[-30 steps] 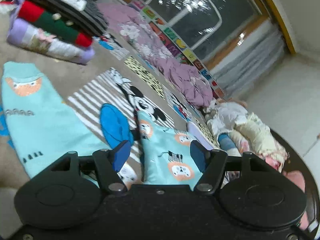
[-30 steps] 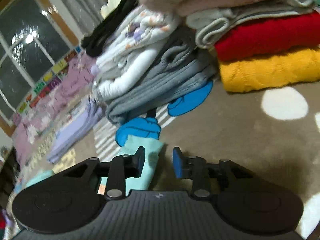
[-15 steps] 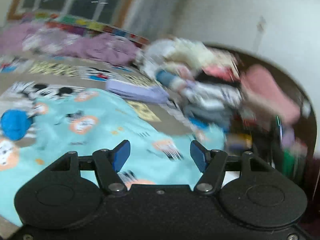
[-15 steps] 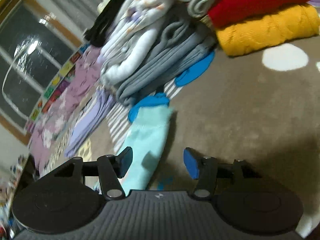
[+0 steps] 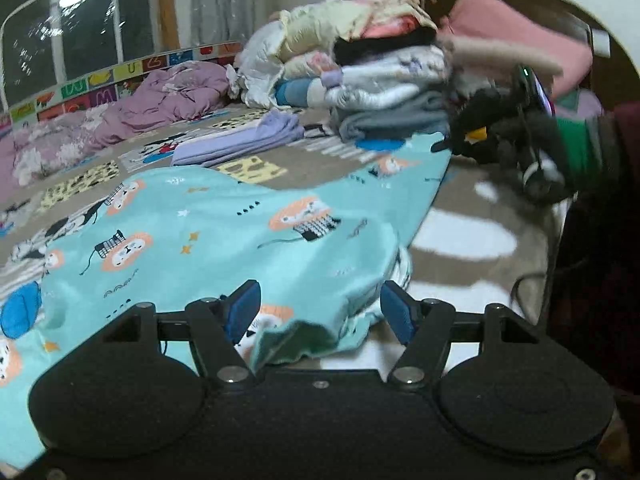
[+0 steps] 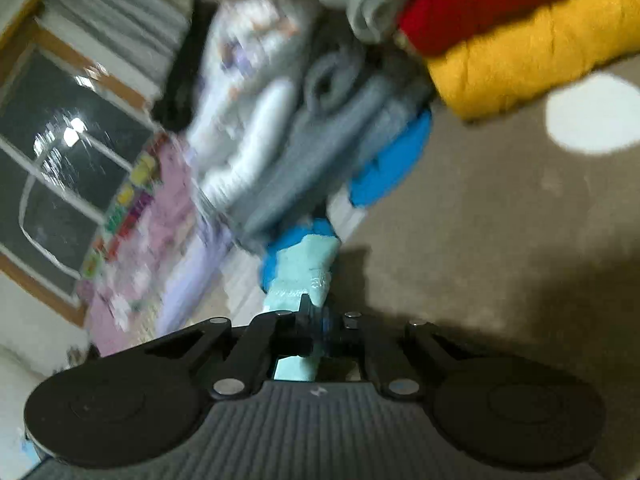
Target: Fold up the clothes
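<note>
Folded piles [image 5: 384, 92] ring the bed, while the teal garment [image 5: 240, 232] lies unfolded: right gripper [image 6: 320, 326] pinches its end, left gripper [image 5: 320, 312] gapes empty.

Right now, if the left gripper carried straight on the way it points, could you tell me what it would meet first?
Most likely the teal printed garment: the open left gripper already has its bunched hem between the fingers, untouched. Beyond that lies the folded pile, though depth is unclear.
</note>
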